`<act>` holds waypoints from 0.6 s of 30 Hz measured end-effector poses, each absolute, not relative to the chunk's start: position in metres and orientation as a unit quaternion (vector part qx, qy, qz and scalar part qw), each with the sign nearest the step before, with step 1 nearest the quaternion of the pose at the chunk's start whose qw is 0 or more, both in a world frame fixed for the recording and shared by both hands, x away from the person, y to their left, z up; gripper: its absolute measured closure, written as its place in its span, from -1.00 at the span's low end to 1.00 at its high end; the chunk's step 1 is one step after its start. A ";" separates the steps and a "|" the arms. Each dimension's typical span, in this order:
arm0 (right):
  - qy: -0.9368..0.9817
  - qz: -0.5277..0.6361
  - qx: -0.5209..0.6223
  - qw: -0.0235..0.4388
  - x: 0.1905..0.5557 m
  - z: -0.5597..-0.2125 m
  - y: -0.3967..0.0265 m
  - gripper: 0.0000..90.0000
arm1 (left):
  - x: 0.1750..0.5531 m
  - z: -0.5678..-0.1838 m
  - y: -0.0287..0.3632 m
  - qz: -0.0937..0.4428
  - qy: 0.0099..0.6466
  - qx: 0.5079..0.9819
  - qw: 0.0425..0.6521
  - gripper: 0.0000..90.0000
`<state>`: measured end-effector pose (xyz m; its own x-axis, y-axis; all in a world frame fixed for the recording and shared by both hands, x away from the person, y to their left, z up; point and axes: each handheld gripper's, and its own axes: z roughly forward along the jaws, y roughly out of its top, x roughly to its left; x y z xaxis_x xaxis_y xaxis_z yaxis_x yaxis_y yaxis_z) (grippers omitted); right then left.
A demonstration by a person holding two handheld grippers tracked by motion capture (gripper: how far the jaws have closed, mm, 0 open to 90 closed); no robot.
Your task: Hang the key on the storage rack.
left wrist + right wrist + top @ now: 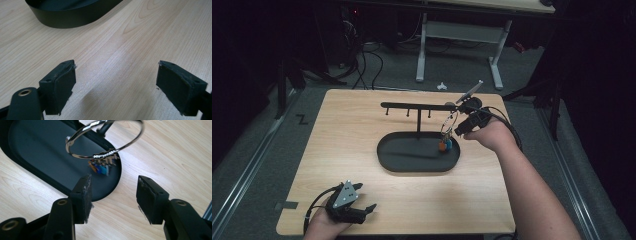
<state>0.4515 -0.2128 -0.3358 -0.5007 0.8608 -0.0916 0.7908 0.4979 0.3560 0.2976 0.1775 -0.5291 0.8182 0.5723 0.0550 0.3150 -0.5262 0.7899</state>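
Observation:
A black oval tray point(387, 160) holds a T-shaped stand whose hook bar point(412, 105) runs left to right. A silver key ring point(449, 123) hangs at the bar's right end, with small orange and blue tags point(445, 145) dangling just over the tray. My right gripper point(461, 129) is open right beside the ring. In the right gripper view the ring point(105, 137) and its tags point(100, 168) hang just ahead of the open gripper point(113, 187), apart from the jaws. My left gripper point(366, 197) rests open near the table's front left, nothing in it point(116, 82).
The tray's rim point(75, 18) lies ahead of the left gripper across bare wood. Three small hooks point(408, 113) hang along the bar. The table's front edge point(412, 232) is close behind the left hand. A desk frame point(457, 45) stands on the floor beyond the table.

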 end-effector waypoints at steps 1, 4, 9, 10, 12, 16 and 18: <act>0.856 0.135 0.483 0.130 0.452 -0.336 -0.213 0.04 | 0.298 -0.529 0.178 0.156 0.258 0.860 0.413 -0.64; 0.850 0.148 0.488 0.133 0.444 -0.345 -0.215 0.02 | 0.297 -0.529 0.177 0.155 0.257 0.861 0.410 -0.64; 0.842 0.160 0.494 0.145 0.435 -0.358 -0.218 -0.02 | 0.298 -0.530 0.178 0.156 0.258 0.860 0.411 -0.64; 0.837 0.171 0.498 0.149 0.429 -0.365 -0.220 -0.03 | 0.298 -0.530 0.178 0.155 0.259 0.861 0.410 -0.64; 0.832 0.183 0.500 0.155 0.422 -0.372 -0.222 -0.03 | 0.298 -0.530 0.178 0.155 0.259 0.861 0.409 -0.64; 0.828 0.192 0.496 0.175 0.407 -0.386 -0.223 -0.04 | 0.298 -0.531 0.178 0.156 0.260 0.861 0.408 -0.64; 0.827 0.200 0.491 0.186 0.396 -0.396 -0.224 -0.04 | 0.298 -0.531 0.177 0.155 0.261 0.861 0.407 -0.64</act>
